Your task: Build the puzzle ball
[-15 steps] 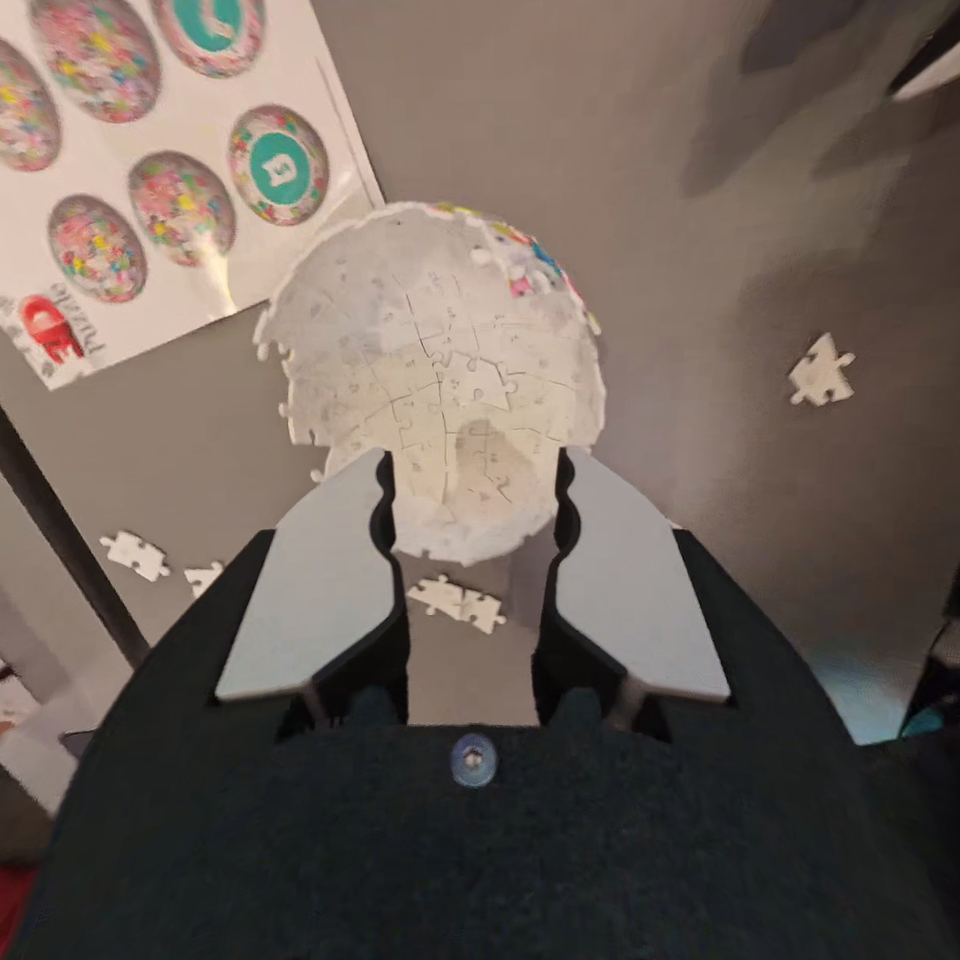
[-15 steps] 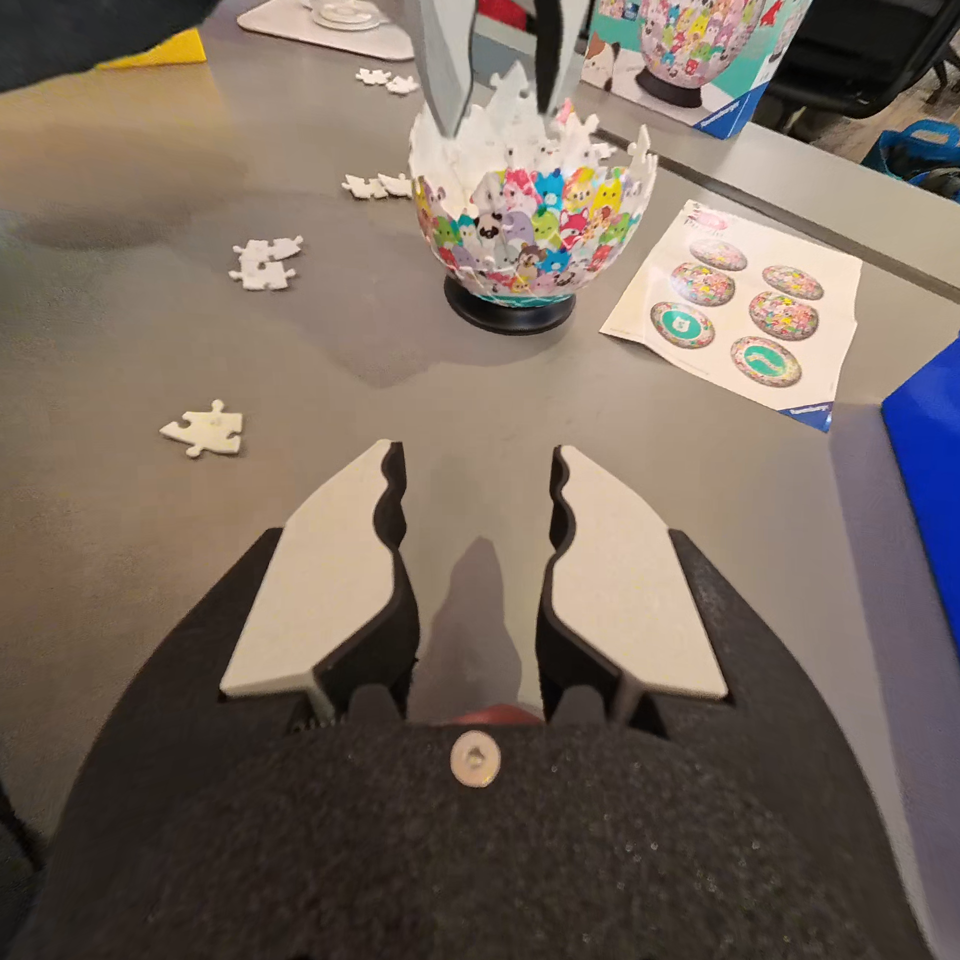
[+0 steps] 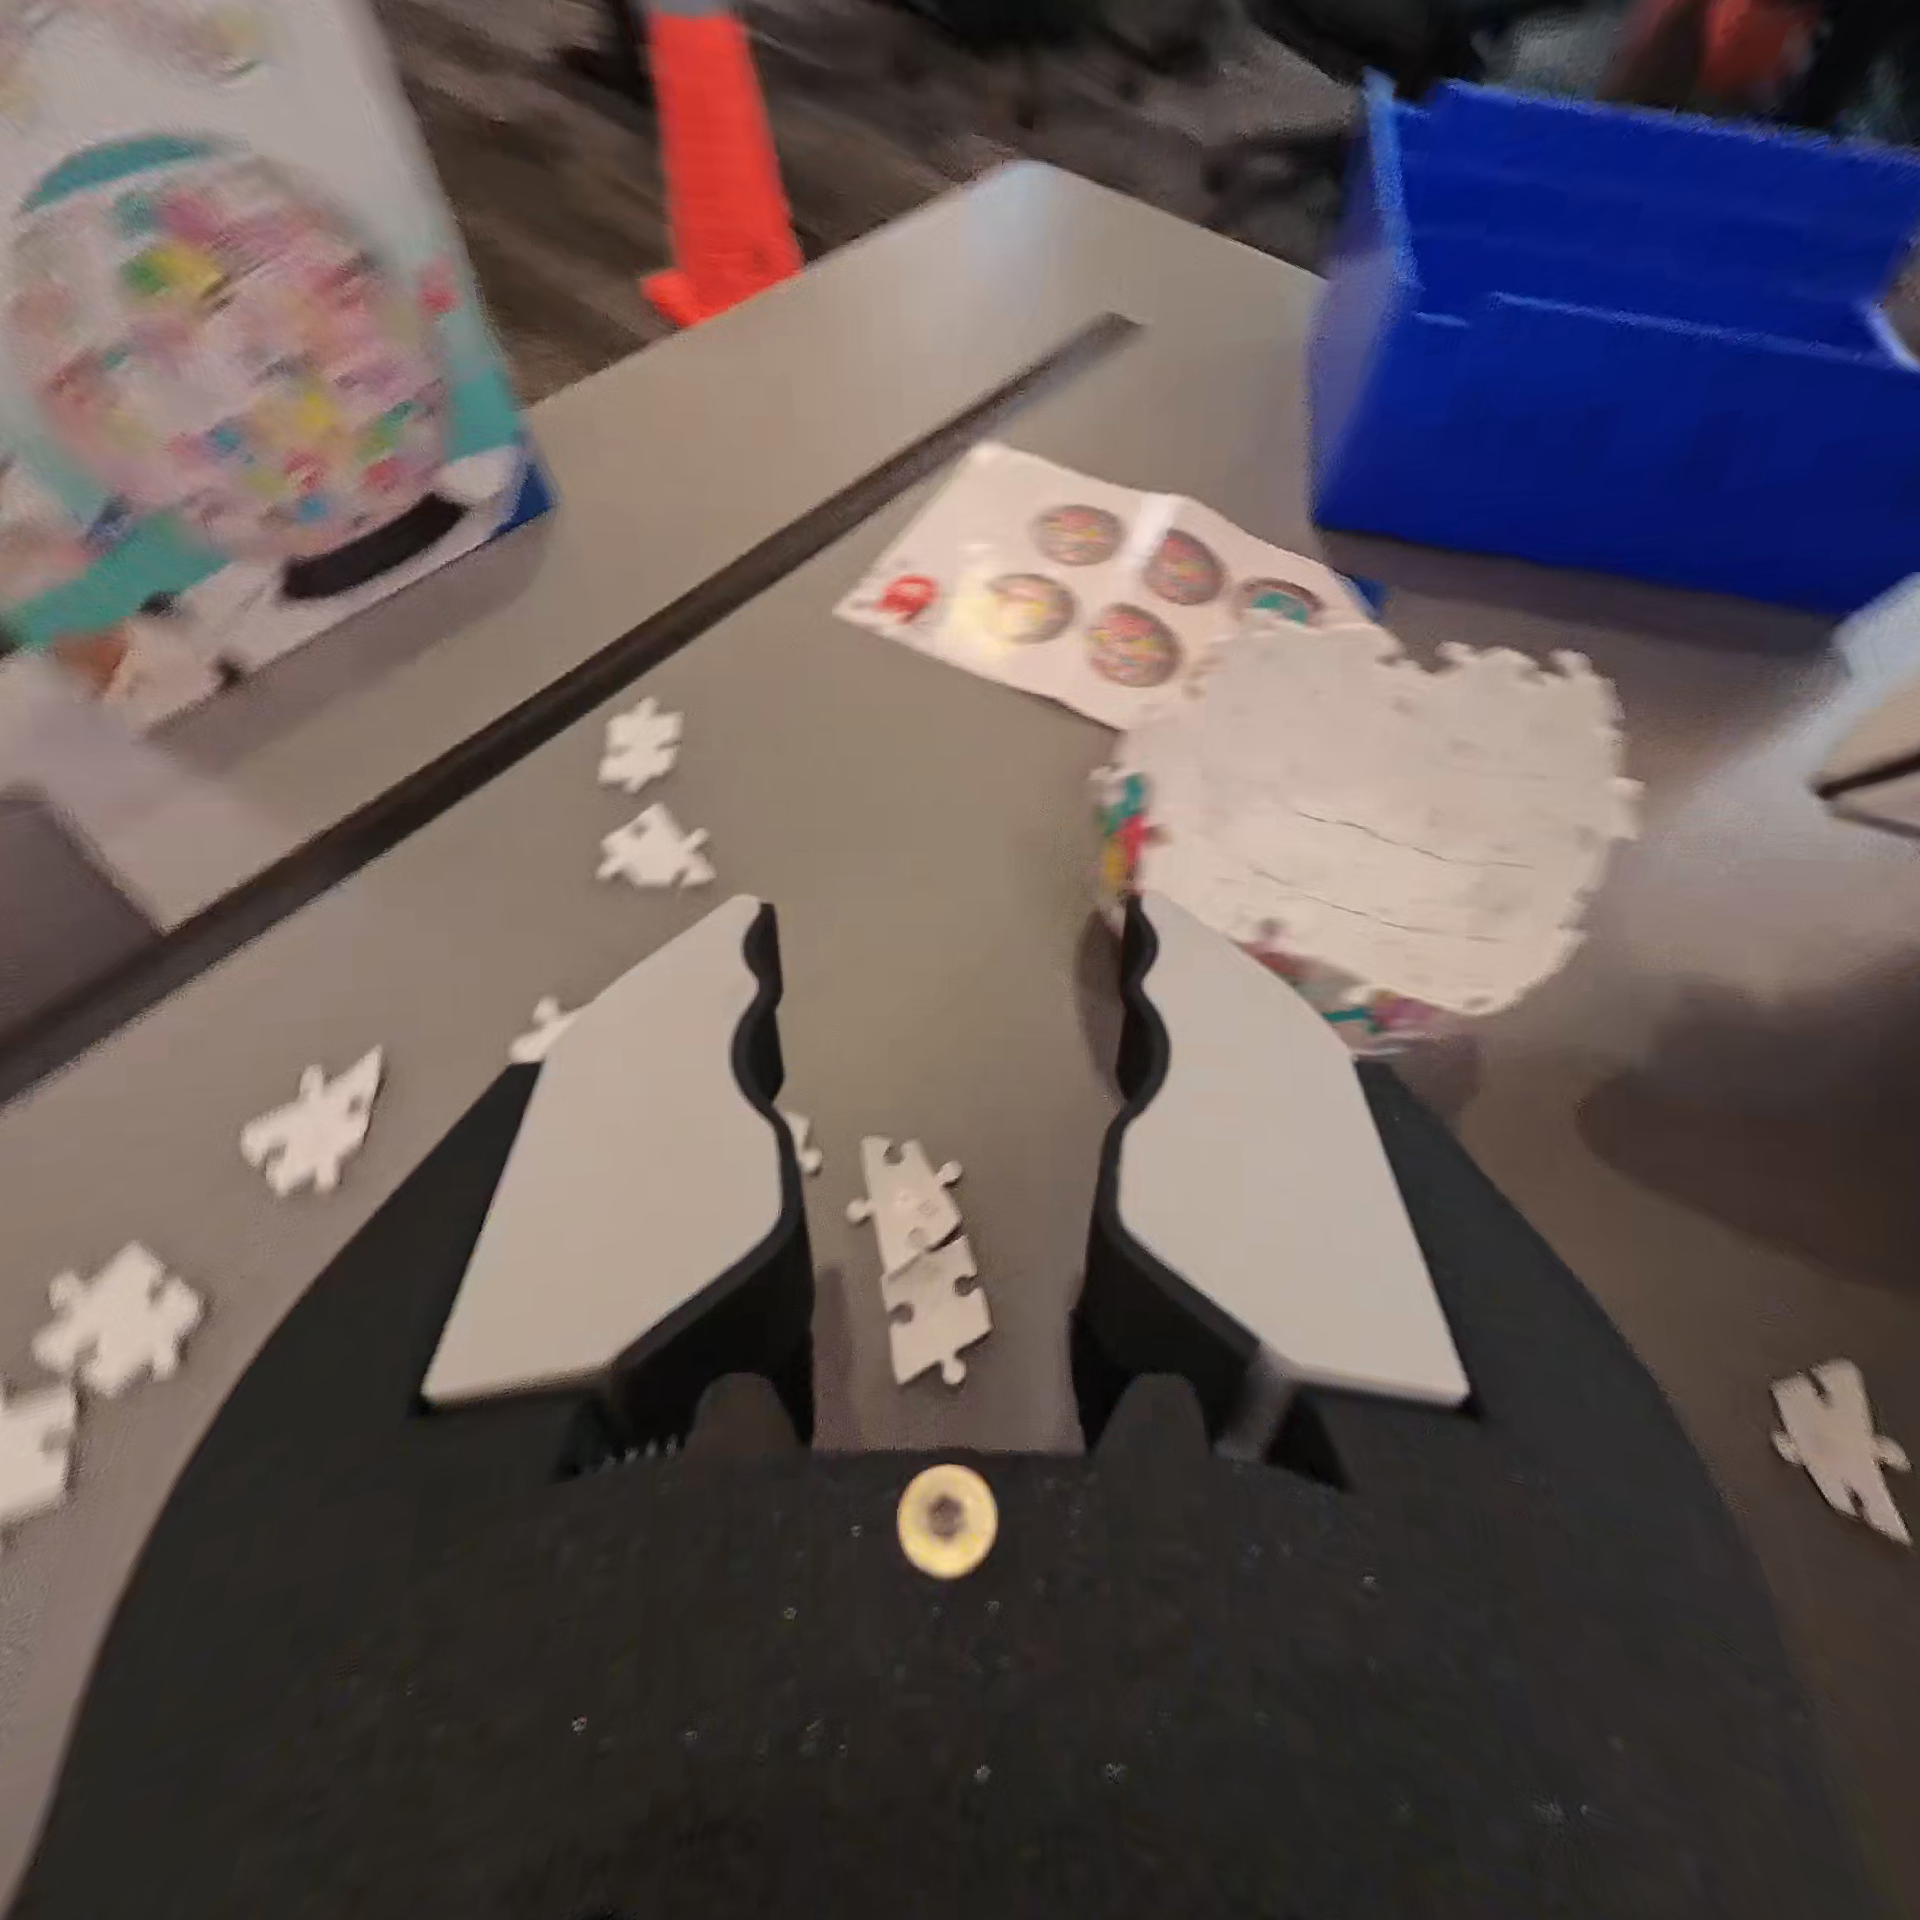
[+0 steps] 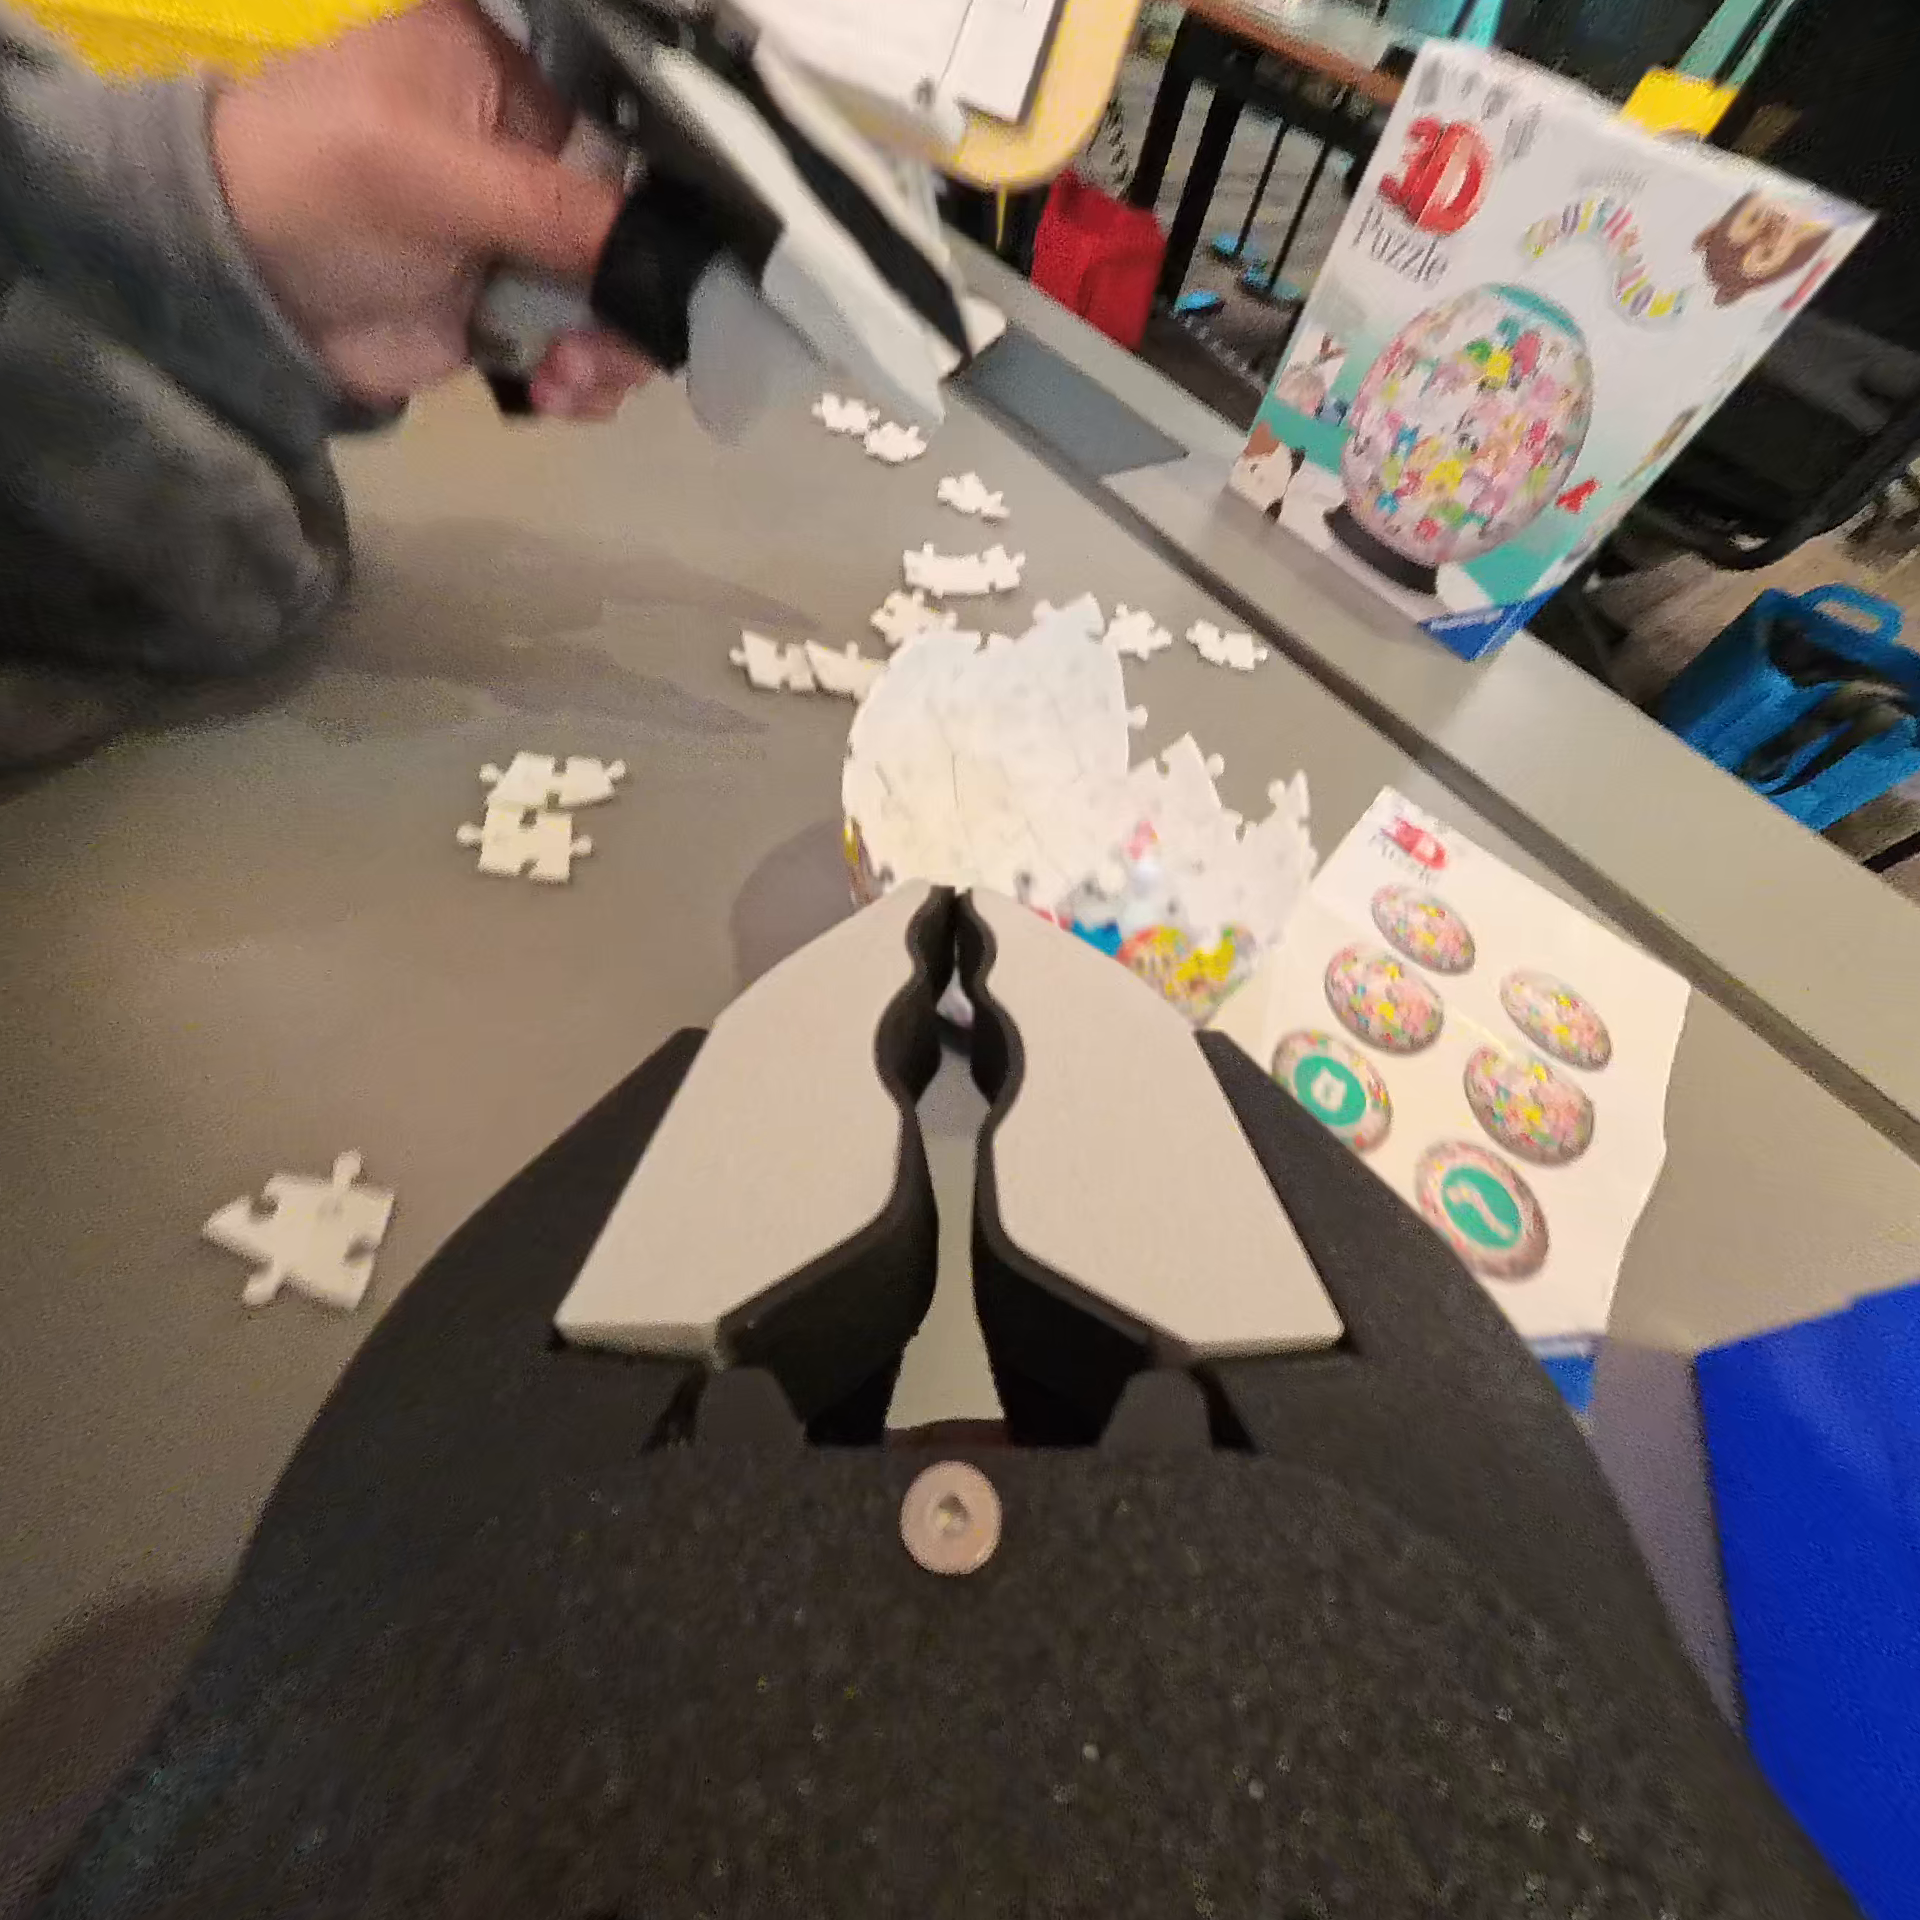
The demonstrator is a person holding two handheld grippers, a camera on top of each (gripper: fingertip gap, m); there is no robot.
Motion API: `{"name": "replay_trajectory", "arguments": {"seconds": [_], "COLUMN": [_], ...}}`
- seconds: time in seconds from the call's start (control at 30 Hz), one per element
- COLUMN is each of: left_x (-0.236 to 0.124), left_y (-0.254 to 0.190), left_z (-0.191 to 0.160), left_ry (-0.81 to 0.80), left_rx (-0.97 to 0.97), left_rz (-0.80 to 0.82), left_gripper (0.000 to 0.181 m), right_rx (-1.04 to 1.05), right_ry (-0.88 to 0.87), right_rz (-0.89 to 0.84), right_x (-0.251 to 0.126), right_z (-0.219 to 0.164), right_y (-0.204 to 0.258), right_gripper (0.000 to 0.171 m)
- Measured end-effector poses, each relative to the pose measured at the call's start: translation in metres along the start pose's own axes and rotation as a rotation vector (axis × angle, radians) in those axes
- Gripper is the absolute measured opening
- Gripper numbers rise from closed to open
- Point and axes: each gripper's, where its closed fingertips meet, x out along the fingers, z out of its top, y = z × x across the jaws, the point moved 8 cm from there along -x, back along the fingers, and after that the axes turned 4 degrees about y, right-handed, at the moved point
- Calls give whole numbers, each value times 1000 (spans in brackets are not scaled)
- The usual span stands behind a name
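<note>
Standing on the grey tabletop (image 4: pixel 260 987) beside the printed instruction sheet (image 4: pixel 1475 1049), the half-built shell of white interlocking puzzle pieces with a colourful outer face (image 4: pixel 1049 790) looks light, thin-walled and likely to pop apart if squeezed, so I judge its rim the safest hold. Right gripper (image 4: pixel 954 914) has its fingers nearly touching at that rim, apparently pinching it. Left gripper (image 3: pixel 945 925) is wide apart and empty above two joined loose white pieces (image 3: pixel 920 1257).

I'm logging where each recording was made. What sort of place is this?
Probably an office or lab workroom: long grey tables pushed together, a blue storage bin, and an orange traffic cone on the carpeted floor beyond.
</note>
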Motion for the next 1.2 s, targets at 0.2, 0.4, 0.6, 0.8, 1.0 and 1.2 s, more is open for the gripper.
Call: {"name": "replay_trajectory", "arguments": {"seconds": [0.2, 0.4, 0.6, 0.8, 1.0, 1.2], "left_x": [8, 26, 34, 27, 26, 26], "left_y": [25, 21, 22, 15, 11, 9], "left_z": [-44, -54, -53, -57, -58, -58], "left_ry": [-86, -78, -65, -64, -64, -58], "left_rx": [71, 100, 30, 61, 58, 86], "left_rz": [190, 69, -98, -81, -98, -79], "left_gripper": [66, 66, 69, 68, 68, 68], "right_rx": [-14, -24, -14, -63, -56, -60], "right_ry": [79, 87, 211, 259, 282, 314], "right_rz": [-146, -194, -253, -311, -310, -296], "right_x": [37, 44, 54, 57, 64, 74], "right_z": [-3, 5, 5, -3, -12, -21], "right_y": [15, 23, 29, 39, 41, 40], "right_gripper": [0, 0, 0, 1, 0, 0]}}
